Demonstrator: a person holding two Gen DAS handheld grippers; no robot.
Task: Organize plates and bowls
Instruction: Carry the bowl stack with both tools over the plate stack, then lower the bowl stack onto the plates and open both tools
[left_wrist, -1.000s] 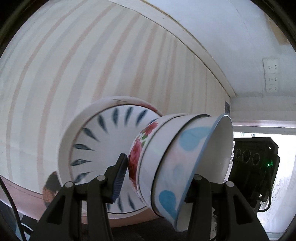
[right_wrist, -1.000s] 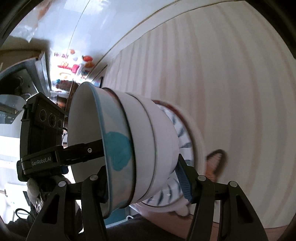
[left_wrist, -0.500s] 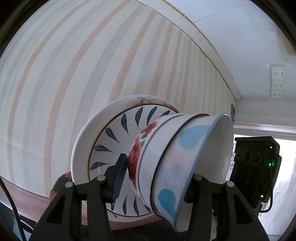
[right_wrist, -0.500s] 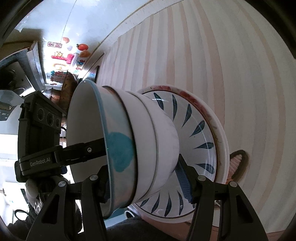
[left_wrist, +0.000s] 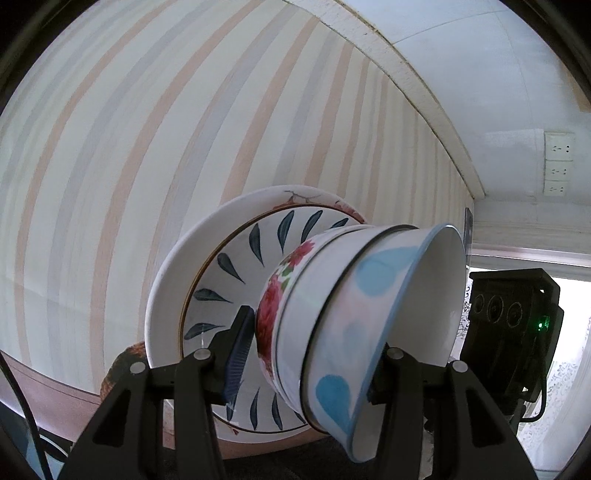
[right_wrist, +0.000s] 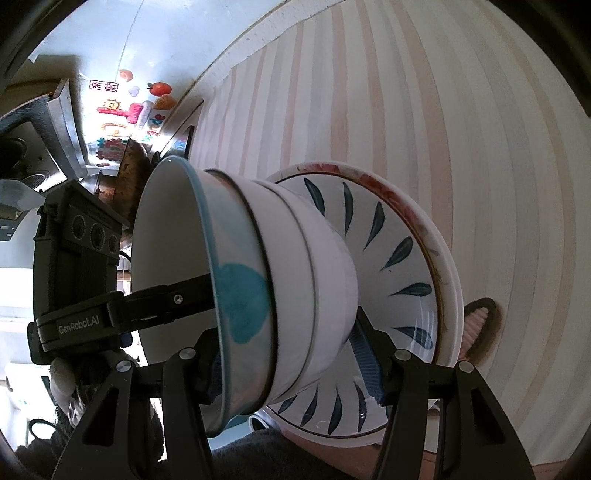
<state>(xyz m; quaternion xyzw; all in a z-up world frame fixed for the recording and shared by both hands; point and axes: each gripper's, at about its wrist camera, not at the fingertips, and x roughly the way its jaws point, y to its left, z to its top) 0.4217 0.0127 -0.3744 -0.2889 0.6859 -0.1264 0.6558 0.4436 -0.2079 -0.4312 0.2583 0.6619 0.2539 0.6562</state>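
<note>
Three nested bowls (left_wrist: 369, 295), the top one white with blue drops and the bottom one with red flowers (left_wrist: 271, 314), are held as one stack. My left gripper (left_wrist: 304, 369) is shut on it, one finger inside the top bowl and the other pad (left_wrist: 238, 347) at the base. From the opposite side my right gripper (right_wrist: 288, 362) is shut on the same bowls (right_wrist: 295, 277) in the same way. Right under the stack is a leaf-patterned plate (left_wrist: 221, 258) on a larger white plate (left_wrist: 166, 295). I cannot tell whether the bowls touch the leaf-patterned plate (right_wrist: 391, 258).
A striped tablecloth (left_wrist: 147, 147) covers the table around the plates. Its brown edge (left_wrist: 37, 387) runs close by. A brown and pink object (right_wrist: 480, 321) pokes out behind the plates. A white wall with sockets (left_wrist: 557, 162) stands beyond the table's far edge.
Both grippers have come down with the bowl stack onto the plates, which now sit sharp and centred behind the bowls. The grips are unchanged.
</note>
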